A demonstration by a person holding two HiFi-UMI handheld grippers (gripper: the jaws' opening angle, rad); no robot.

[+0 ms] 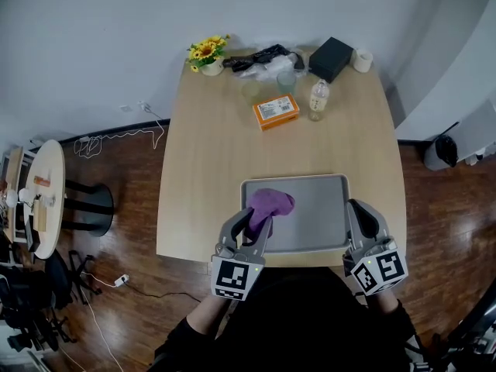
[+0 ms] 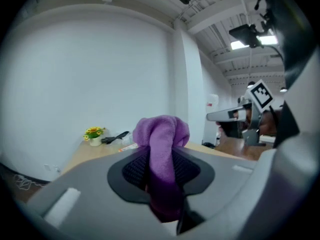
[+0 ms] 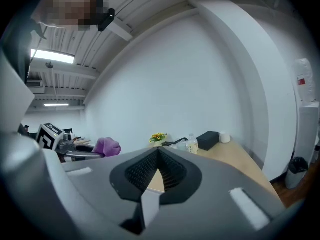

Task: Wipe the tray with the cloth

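Cloth [image 1: 269, 204] sits clamped in the left gripper [image 1: 252, 228], lower centre, over the tray [image 1: 319, 209], presumably for wiping; right gripper [image 1: 364, 217], lower right, is closed and empty.

The person held both grippers out in front of the body, side by side and well apart, each pointing forward and away from the chest at close to level, tipped only slightly down. The left gripper [image 1: 256, 222] had its jaws clamped on the purple cloth [image 1: 271, 201], which bulged out above the tips and hung pinched between the ribbed pads. The right gripper [image 1: 358, 208] carried nothing; its jaws met at the tips, leaving only a thin wedge of gap further back. Each marker cube [image 1: 234, 276] faced up toward the head. Behind the cubes the forearms ran back into dark sleeves [image 1: 186, 339].
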